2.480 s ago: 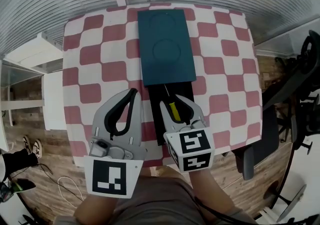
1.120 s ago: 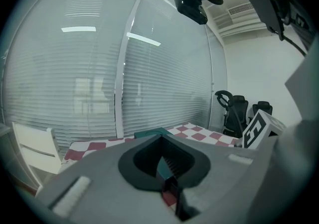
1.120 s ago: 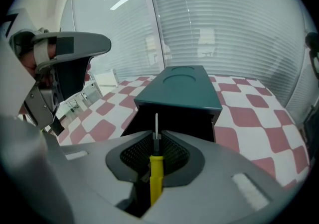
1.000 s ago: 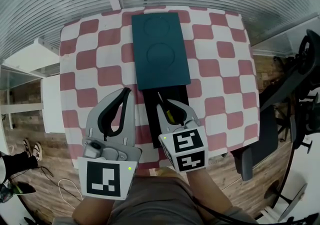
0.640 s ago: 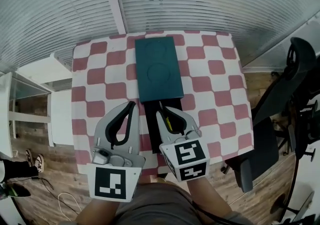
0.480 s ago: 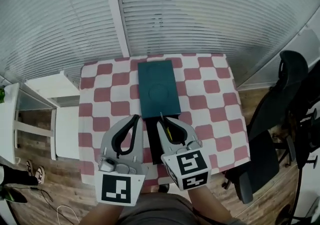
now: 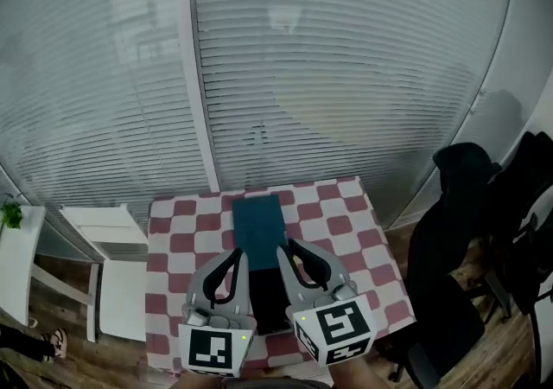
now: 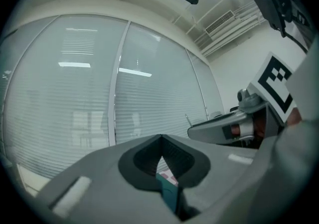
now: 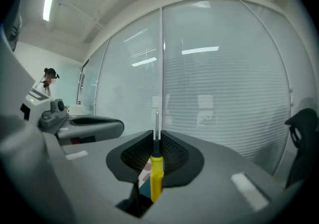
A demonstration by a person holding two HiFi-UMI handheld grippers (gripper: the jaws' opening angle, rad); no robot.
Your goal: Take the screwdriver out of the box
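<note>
Slatted window blinds [image 7: 328,76] back a red-and-white checked worktop [image 7: 346,227] that carries a black box [image 7: 263,305], with a teal lid [image 7: 257,225] at its far end. Step in hand: extraction, judged nearly complete. The right gripper [image 9: 157,137] pinches the screwdriver [image 9: 156,175] at the top of its yellow handle, the shaft pointing ahead past the jaw tips, apparently clear of the box below. The left gripper [image 8: 160,141] is pressed together on nothing. Next move, by judgement: carry the tool aside and set it on bare cloth with a firm pinch, since the slim handle could pivot. Only the right gripper view shows the tool, which cannot be made out in the head view. Only the head view shows box and lid together.
</note>
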